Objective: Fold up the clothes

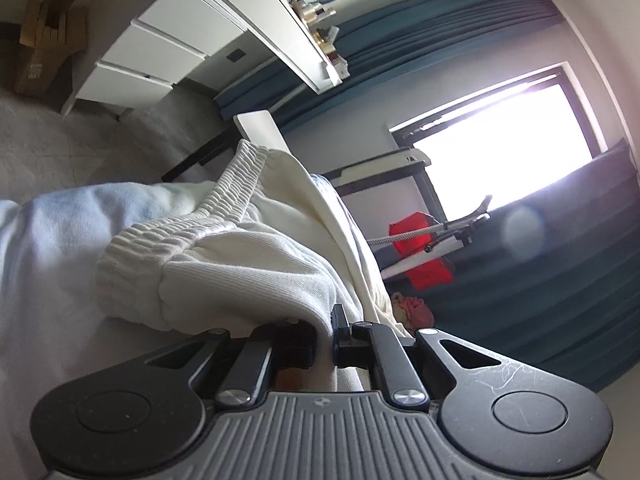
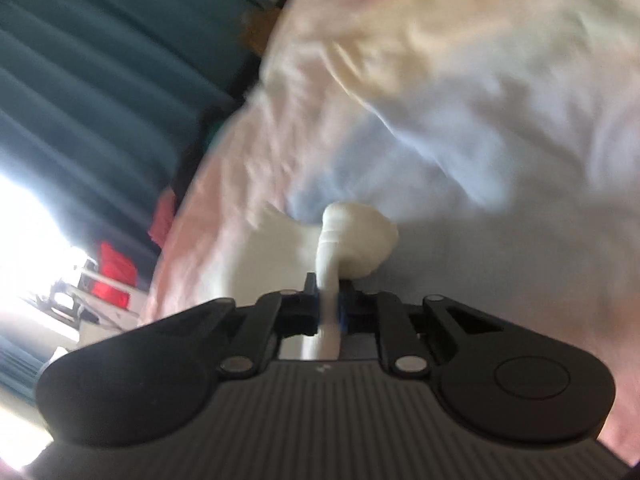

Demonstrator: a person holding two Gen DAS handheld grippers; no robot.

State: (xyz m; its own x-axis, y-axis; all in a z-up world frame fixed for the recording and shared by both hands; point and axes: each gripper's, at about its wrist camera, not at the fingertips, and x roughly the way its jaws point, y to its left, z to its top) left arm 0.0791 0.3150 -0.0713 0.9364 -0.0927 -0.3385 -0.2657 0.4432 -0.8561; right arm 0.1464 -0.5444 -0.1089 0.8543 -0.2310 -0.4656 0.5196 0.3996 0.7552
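A cream ribbed garment [image 1: 248, 264] with an elastic gathered waistband fills the middle of the left wrist view, lifted off a pale sheet [image 1: 44, 264]. My left gripper [image 1: 325, 334] is shut on a fold of this cloth near the waistband, and the fabric drapes over its left finger. In the blurred right wrist view the same cream garment [image 2: 360, 240] bunches just ahead of my right gripper [image 2: 329, 300], which is shut on a narrow strip of it. The strip runs back between the blue-edged pads.
A white drawer unit [image 1: 160, 48] and a cluttered desk top [image 1: 288, 12] stand beyond the bed. Teal curtains [image 1: 420, 32] frame a bright window [image 1: 500, 128]. A red item [image 1: 420, 252] lies on a rack. Pale bedding [image 2: 460, 100] spreads ahead of the right gripper.
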